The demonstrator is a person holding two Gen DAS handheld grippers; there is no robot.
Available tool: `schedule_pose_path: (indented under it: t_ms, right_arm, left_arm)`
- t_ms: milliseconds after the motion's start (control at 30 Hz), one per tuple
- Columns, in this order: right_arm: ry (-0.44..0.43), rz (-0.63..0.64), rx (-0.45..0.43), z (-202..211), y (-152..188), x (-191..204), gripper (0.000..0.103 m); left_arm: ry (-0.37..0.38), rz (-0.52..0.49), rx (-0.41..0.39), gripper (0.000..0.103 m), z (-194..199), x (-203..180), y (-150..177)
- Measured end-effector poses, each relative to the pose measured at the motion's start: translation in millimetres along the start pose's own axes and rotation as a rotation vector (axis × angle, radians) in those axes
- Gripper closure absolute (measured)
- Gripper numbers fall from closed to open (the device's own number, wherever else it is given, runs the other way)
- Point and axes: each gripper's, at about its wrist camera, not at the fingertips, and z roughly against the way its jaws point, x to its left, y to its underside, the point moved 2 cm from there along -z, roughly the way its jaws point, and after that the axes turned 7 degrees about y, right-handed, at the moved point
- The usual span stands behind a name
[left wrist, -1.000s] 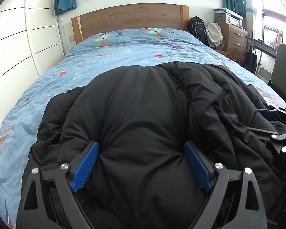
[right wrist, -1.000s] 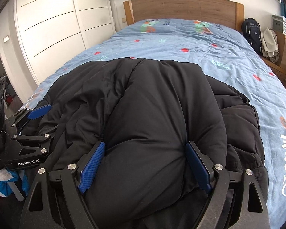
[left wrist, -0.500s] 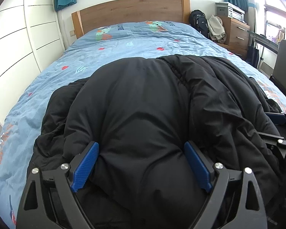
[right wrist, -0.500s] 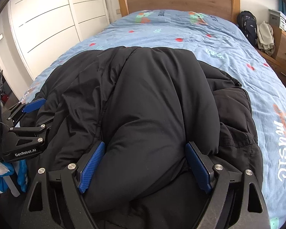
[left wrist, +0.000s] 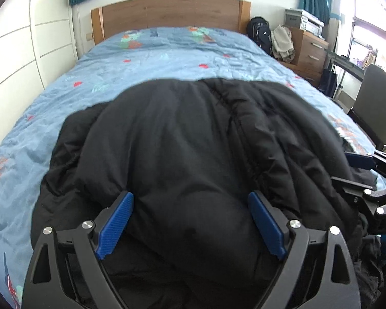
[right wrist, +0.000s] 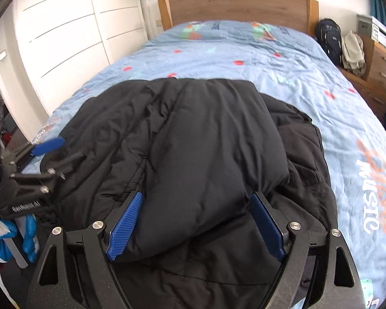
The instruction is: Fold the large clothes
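Note:
A big black puffer jacket [left wrist: 193, 141] lies bunched at the foot of the bed, on the blue printed bedspread [left wrist: 167, 59]; it also fills the right wrist view [right wrist: 205, 141]. My left gripper [left wrist: 190, 219] stands wide open with a thick bulge of jacket between its blue pads [left wrist: 114, 228]. My right gripper [right wrist: 196, 221] is equally wide open around another thick fold. Each gripper shows at the edge of the other's view, the right one [left wrist: 368, 180] at right, the left one [right wrist: 31, 172] at left.
A wooden headboard [left wrist: 169, 18] stands at the far end. White wardrobe doors [right wrist: 64, 31] line the left side. A backpack [left wrist: 260, 34] and a wooden dresser [left wrist: 308, 51] stand at the right, with a dark chair [left wrist: 375, 108] nearer.
Both grippers have drawn back and tilted up a little with the jacket bulges still between their open pads. The folded jacket's far edge sits lower in both views.

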Motion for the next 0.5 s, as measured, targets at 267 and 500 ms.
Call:
schedule_pose_path:
  t_ms: [267,500]
  right_arm:
    - [0.020,-0.046,0.066,1.5,10.7,-8.1,0.019]
    - [0.035,-0.088,0.015,86.6,36.4,-16.3,0.019]
  left_arm:
    - [0.045,0.069,0.029,0.012,27.9,16.8,7.2]
    - [-0.015,0.079,0.019,0.012,108.5,36.0,30.2]
